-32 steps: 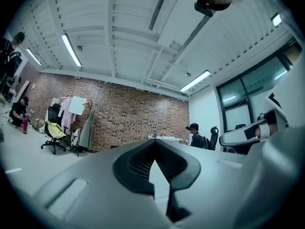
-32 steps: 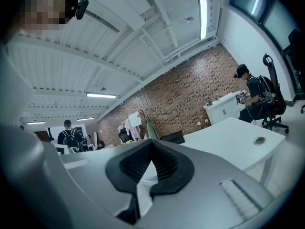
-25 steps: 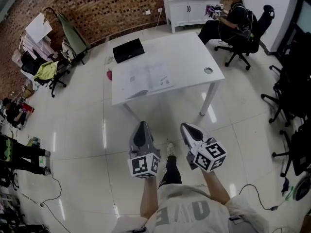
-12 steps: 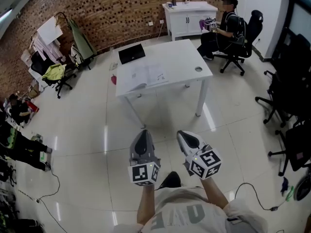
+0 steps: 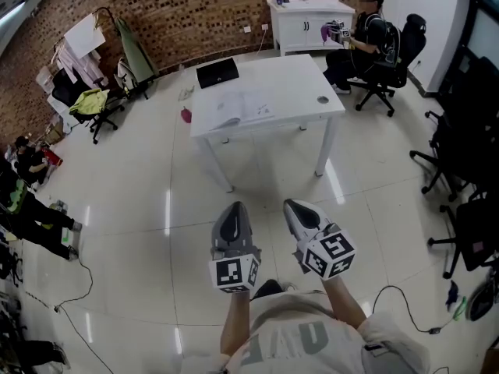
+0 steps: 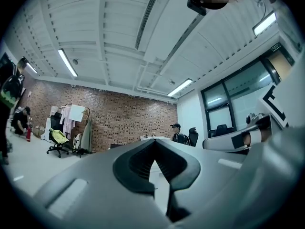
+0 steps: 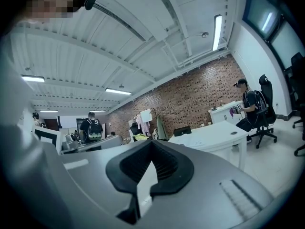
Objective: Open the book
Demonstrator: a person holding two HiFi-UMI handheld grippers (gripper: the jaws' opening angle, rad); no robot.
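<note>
The book [image 5: 243, 107] lies flat on the white table [image 5: 300, 80], its pale printed pages facing up. It is far ahead of both grippers. My left gripper [image 5: 232, 206] and right gripper [image 5: 296, 205] hang side by side over the tiled floor, well short of the table, and both point towards it. In the left gripper view the jaws of the left gripper [image 6: 153, 141] are pressed together with nothing between them. The right gripper [image 7: 151, 142] is likewise shut and empty, with the table [image 7: 214, 130] beyond it to the right.
A black flat case [image 5: 217, 72] sits at the table's far left corner. A seated person [image 5: 366, 29] is at the back right by a white cabinet [image 5: 308, 14]. Office chairs [image 5: 460, 170] line the right; clothes racks and a chair [image 5: 93, 100] stand left. A cable [image 5: 405, 302] lies on the floor.
The table and book have drawn farther away and higher in the head view, with more floor now between them and the grippers. Both grippers stayed shut and side by side.
</note>
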